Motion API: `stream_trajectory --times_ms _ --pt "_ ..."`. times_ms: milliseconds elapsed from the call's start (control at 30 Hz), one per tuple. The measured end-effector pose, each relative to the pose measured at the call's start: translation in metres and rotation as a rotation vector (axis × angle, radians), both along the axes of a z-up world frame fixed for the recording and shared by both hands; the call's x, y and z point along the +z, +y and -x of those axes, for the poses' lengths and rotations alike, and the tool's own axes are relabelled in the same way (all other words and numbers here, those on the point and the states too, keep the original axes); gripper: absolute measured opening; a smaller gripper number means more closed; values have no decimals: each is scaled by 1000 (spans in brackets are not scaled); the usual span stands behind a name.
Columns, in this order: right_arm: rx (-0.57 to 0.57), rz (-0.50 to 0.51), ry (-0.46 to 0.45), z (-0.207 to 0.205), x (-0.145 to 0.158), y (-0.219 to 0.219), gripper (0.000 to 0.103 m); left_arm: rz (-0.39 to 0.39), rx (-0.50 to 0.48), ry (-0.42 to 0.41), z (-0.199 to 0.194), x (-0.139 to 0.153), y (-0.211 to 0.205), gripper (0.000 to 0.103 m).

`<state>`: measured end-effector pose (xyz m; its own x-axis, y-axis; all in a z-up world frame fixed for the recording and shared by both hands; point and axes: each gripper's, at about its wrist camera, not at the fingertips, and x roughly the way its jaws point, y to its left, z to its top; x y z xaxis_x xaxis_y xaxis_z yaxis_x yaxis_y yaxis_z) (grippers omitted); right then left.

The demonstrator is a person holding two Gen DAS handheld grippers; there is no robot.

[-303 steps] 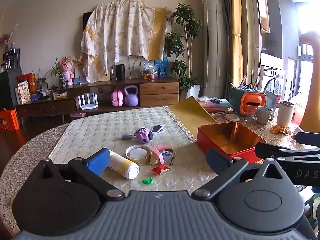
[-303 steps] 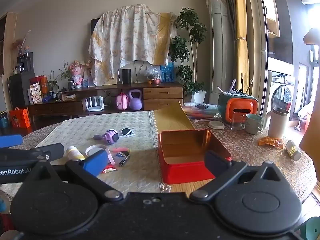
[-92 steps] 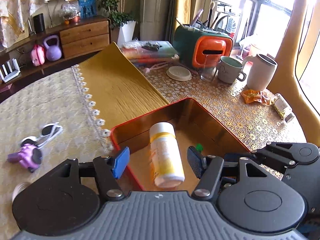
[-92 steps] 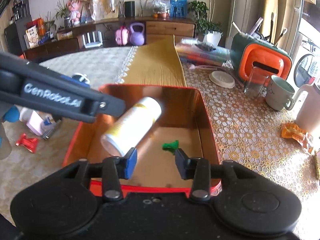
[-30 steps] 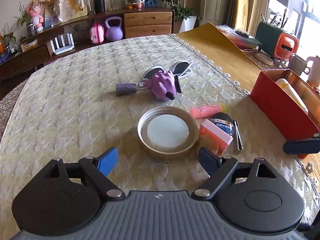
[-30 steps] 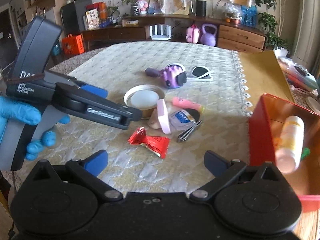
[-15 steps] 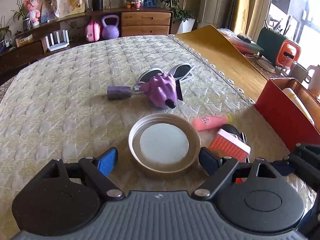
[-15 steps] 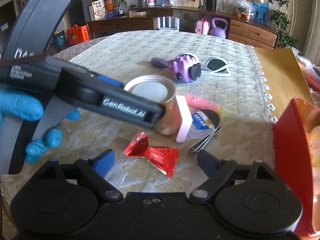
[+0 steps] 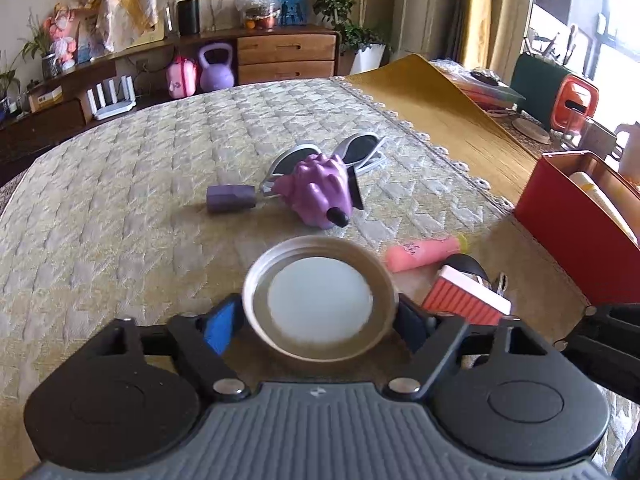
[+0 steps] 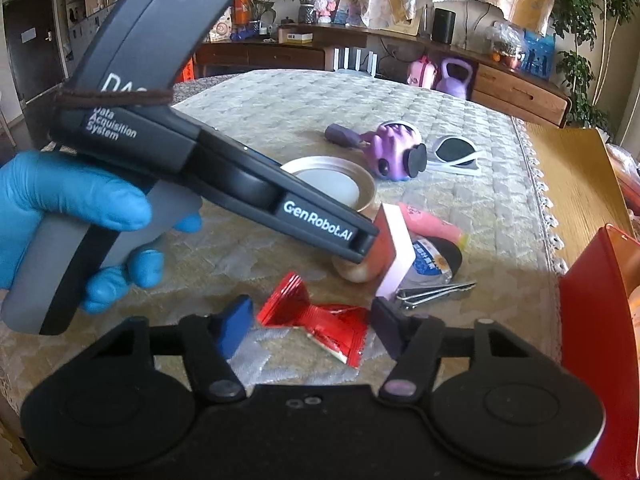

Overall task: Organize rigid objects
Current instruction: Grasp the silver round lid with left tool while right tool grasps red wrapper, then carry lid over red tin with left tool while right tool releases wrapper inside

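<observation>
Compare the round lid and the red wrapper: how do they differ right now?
The round lid is a rigid gold ring with a white centre; the red wrapper is crumpled foil pinched in the middle. The lid sits between the left gripper's closing jaws, filling the gap; the wrapper lies between the right gripper's closing jaws with room on both sides. Both rest on the tablecloth.

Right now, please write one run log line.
left gripper: closing around round tin lid | right gripper: closing around red wrapper | red box: holds bottle
</observation>
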<state>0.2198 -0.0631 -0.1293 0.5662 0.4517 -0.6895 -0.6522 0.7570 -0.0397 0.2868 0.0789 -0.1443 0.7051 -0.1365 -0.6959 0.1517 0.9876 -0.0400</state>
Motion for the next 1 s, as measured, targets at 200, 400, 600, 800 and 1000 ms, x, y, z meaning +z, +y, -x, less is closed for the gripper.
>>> stream_trajectory --times_ms 200,400,600,800,1000 --pt "-9 11 -10 5 3 -2 47 -11 1 1 2 0 0 77" --pt "-11 3 -15 15 10 -10 47 -21 19 2 14 4 3 77" --pt "-32 -11 -24 26 28 -29 47 -17 39 14 34 24 4 77" --pt "-74 -55 -29 36 54 -59 47 -11 16 14 56 53 -8 77" --pt "-129 -95 -34 44 78 -92 47 -6 -34 3 74 79 -35 77"
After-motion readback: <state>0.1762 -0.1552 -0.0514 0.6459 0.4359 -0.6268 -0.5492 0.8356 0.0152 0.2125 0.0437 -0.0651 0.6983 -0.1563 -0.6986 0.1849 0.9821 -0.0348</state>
